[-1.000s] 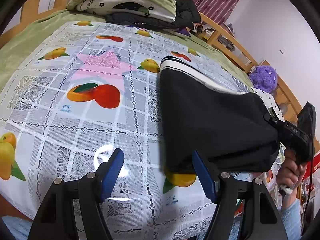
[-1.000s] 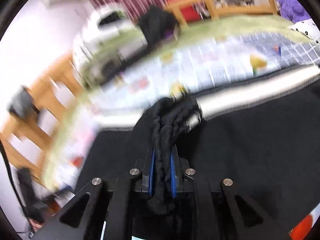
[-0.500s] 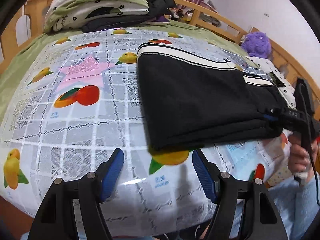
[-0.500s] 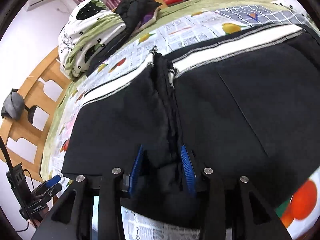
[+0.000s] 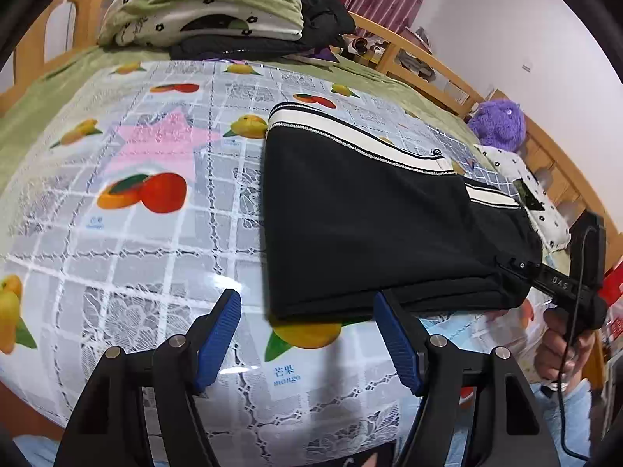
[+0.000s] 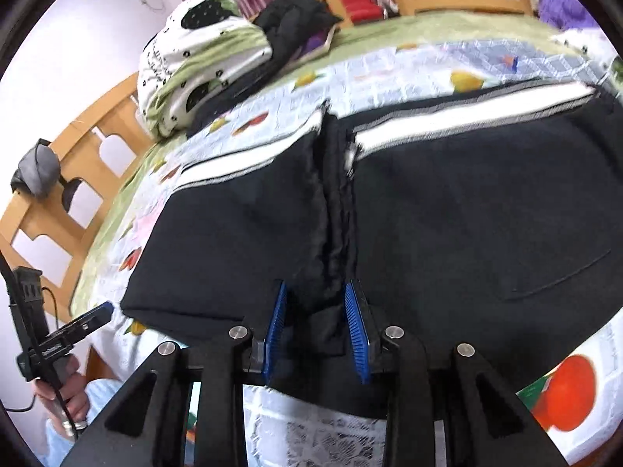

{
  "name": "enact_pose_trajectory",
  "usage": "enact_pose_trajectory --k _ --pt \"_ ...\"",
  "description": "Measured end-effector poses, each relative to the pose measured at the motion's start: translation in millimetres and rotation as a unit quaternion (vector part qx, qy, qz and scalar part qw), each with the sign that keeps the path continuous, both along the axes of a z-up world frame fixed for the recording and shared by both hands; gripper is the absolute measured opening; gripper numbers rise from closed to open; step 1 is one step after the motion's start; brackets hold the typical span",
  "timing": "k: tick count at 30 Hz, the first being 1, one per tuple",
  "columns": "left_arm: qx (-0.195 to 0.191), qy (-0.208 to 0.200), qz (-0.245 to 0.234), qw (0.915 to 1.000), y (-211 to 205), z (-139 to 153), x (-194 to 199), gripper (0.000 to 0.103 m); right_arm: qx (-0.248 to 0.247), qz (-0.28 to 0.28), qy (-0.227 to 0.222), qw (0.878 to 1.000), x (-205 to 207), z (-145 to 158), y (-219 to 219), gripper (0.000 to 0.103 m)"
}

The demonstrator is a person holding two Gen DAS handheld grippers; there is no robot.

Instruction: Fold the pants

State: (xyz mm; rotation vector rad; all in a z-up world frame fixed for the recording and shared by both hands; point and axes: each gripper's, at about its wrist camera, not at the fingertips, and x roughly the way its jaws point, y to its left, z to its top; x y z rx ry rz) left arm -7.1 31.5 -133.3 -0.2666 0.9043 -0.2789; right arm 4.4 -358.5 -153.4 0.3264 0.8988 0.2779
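Observation:
Black pants (image 5: 370,225) with a white-striped waistband lie folded flat on the fruit-print tablecloth (image 5: 155,253). My left gripper (image 5: 307,303) is open just above the cloth at the pants' near left corner, nothing between its blue pads. Its right pad (image 5: 393,334) is close to the pants' near edge. My right gripper (image 6: 316,292) is at the pants' near edge with a bunched fold of black fabric (image 6: 335,233) between its pads. Its jaws are closing, and the pads stand a little apart from the fabric. It also shows as the right gripper (image 5: 545,272) at the pants' right end.
A pile of folded bedding (image 5: 202,4) and dark clothes (image 5: 323,19) lies at the far end of the bed. A wooden bed rail (image 5: 420,58) runs along the far right, with a purple plush toy (image 5: 498,124) beside it. A person's hand (image 5: 560,346) grips the right handle.
The right gripper, shut on bunched fabric and holding it up, has lowered the pants flat and spread its pads. The left gripper shifted slightly and stayed open.

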Motion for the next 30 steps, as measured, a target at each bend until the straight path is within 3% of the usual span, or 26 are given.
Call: enact_pose_trajectory --k 3,5,6,10,13,16,18,22,25,30 --pt "0.002 0.001 -0.002 1.0 -3 -1 0 0.069 0.004 -0.002 -0.006 1.0 7 -3 5 0.031" --pt "0.003 0.001 -0.005 1.0 -5 0 0 0.069 -0.007 -0.003 -0.011 1.0 13 -4 12 0.015" --pt "0.002 0.0 -0.006 1.0 -5 0 0 0.069 -0.01 -0.006 -0.021 1.0 12 -1 12 0.014" --pt "0.003 -0.001 -0.005 1.0 -3 3 -3 0.069 0.097 -0.001 -0.041 0.994 -2 17 -14 0.013" --pt "-0.001 0.002 0.001 1.0 1 2 -3 0.069 0.097 0.014 0.015 0.995 1 4 -14 0.013" --pt "-0.004 0.007 0.005 1.0 4 0 -2 0.069 0.038 0.028 0.055 0.997 6 -18 5 0.013" --pt "-0.004 0.006 0.006 1.0 6 1 -2 0.069 0.023 0.035 0.037 0.998 3 -11 9 0.016" --pt "-0.006 0.005 0.009 0.9999 10 1 0 0.069 0.016 0.026 -0.012 0.999 8 15 2 0.046" --pt "-0.01 0.009 0.007 0.9999 10 1 6 0.069 0.012 0.023 -0.019 0.999 39 27 5 0.049" --pt "0.001 -0.005 -0.003 1.0 6 8 11 0.069 -0.005 0.002 0.043 0.999 118 7 12 0.05"
